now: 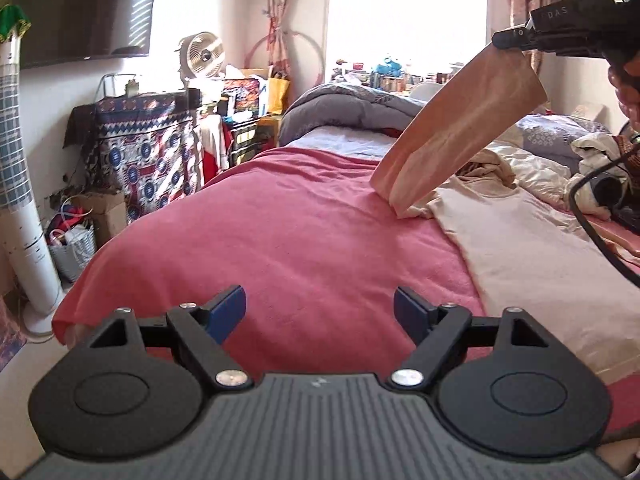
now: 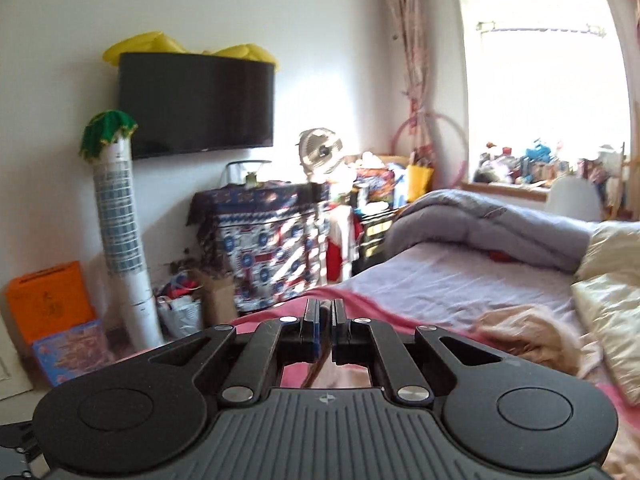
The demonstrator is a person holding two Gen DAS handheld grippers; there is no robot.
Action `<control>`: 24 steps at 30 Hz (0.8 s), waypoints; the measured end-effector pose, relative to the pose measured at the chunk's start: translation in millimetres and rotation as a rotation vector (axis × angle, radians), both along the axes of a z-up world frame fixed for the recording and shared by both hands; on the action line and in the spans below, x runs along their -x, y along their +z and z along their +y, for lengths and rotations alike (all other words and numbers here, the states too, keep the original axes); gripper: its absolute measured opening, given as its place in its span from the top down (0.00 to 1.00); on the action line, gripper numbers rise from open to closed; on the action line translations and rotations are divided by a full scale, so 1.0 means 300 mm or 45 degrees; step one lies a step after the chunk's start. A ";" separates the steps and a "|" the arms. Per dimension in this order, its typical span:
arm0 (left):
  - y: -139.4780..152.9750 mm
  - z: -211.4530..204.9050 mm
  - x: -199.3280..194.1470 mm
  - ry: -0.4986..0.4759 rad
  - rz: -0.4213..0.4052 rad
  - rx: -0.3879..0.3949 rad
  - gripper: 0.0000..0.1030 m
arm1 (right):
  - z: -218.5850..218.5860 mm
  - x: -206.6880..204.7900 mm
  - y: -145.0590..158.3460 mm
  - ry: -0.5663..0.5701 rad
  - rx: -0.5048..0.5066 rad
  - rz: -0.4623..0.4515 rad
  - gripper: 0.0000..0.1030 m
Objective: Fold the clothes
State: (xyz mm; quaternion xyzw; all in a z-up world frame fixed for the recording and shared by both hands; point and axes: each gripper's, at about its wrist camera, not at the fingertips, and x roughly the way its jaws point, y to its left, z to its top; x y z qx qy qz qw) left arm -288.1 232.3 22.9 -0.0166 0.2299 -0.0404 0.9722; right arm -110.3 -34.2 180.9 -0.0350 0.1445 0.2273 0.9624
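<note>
A cream garment (image 1: 532, 248) lies spread on the pink blanket (image 1: 280, 240) at the right of the bed. One sleeve (image 1: 460, 132) is lifted off the bed and stretched up to my right gripper (image 1: 516, 38), which is shut on its end, high at the upper right of the left wrist view. In the right wrist view the right gripper (image 2: 326, 316) has its pads pressed together on a thin strip of fabric hanging below. My left gripper (image 1: 320, 316) stands open low over the near pink blanket, with nothing between its fingers.
A grey duvet (image 1: 348, 110) is heaped at the bed's far end. Pillows and crumpled cloth (image 1: 552, 148) lie at the right. A black cable (image 1: 592, 220) crosses the right edge. A tower fan (image 1: 24, 184), a draped cabinet (image 1: 148, 152) and boxes stand left of the bed.
</note>
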 end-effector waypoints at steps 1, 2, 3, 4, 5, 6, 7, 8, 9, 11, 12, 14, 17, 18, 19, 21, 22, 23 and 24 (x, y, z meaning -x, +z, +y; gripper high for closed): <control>0.010 -0.023 -0.018 -0.038 -0.015 -0.003 0.20 | -0.051 -0.019 0.012 -0.058 0.024 -0.007 0.94; 0.021 -0.048 -0.039 -0.080 -0.033 -0.008 0.19 | -0.098 -0.032 0.020 -0.111 0.048 -0.008 0.94; 0.032 -0.073 -0.059 -0.123 -0.050 -0.013 0.17 | -0.152 -0.036 0.024 -0.169 0.078 -0.004 0.94; 0.044 -0.108 -0.090 -0.166 -0.071 -0.045 0.17 | -0.207 -0.045 0.012 -0.238 0.116 0.005 0.94; 0.056 -0.146 -0.122 -0.200 -0.097 -0.094 0.17 | -0.260 -0.053 -0.007 -0.304 0.145 0.021 0.94; 0.061 -0.187 -0.155 -0.239 -0.116 -0.146 0.16 | -0.310 -0.062 -0.028 -0.355 0.164 0.049 0.94; 0.065 -0.229 -0.189 -0.281 -0.131 -0.200 0.15 | -0.357 -0.070 -0.056 -0.396 0.173 0.077 0.94; 0.065 -0.271 -0.225 -0.321 -0.139 -0.251 0.15 | -0.402 -0.080 -0.085 -0.436 0.178 0.105 0.94; 0.064 -0.314 -0.263 -0.361 -0.143 -0.300 0.14 | -0.444 -0.088 -0.119 -0.473 0.181 0.133 0.94; 0.049 -0.422 -0.361 -0.450 -0.118 -0.410 0.14 | -0.511 -0.099 -0.184 -0.527 0.168 0.180 0.94; 0.034 -0.474 -0.408 -0.485 -0.108 -0.464 0.14 | -0.537 -0.110 -0.206 -0.545 0.158 0.196 0.94; -0.006 -0.571 -0.498 -0.523 -0.087 -0.570 0.14 | -0.572 -0.129 -0.240 -0.560 0.148 0.218 0.94; -0.076 -0.692 -0.621 -0.502 -0.041 -0.712 0.14 | -0.620 -0.155 -0.268 -0.563 0.134 0.245 0.94; -0.100 -0.733 -0.662 -0.495 -0.026 -0.759 0.14 | -0.631 -0.166 -0.264 -0.561 0.126 0.248 0.94; -0.123 -0.773 -0.703 -0.488 -0.011 -0.806 0.14 | -0.641 -0.176 -0.255 -0.557 0.118 0.250 0.94; -0.154 -0.810 -0.772 -0.451 0.013 -0.865 0.14 | -0.659 -0.191 -0.227 -0.543 0.099 0.240 0.94; -0.166 -0.819 -0.802 -0.430 0.021 -0.892 0.14 | -0.666 -0.192 -0.203 -0.534 0.088 0.228 0.94; -0.176 -0.825 -0.832 -0.408 0.027 -0.920 0.14 | -0.671 -0.195 -0.178 -0.523 0.074 0.209 0.94; -0.184 -0.832 -0.854 -0.396 0.033 -0.936 0.14 | -0.672 -0.196 -0.156 -0.515 0.062 0.181 0.94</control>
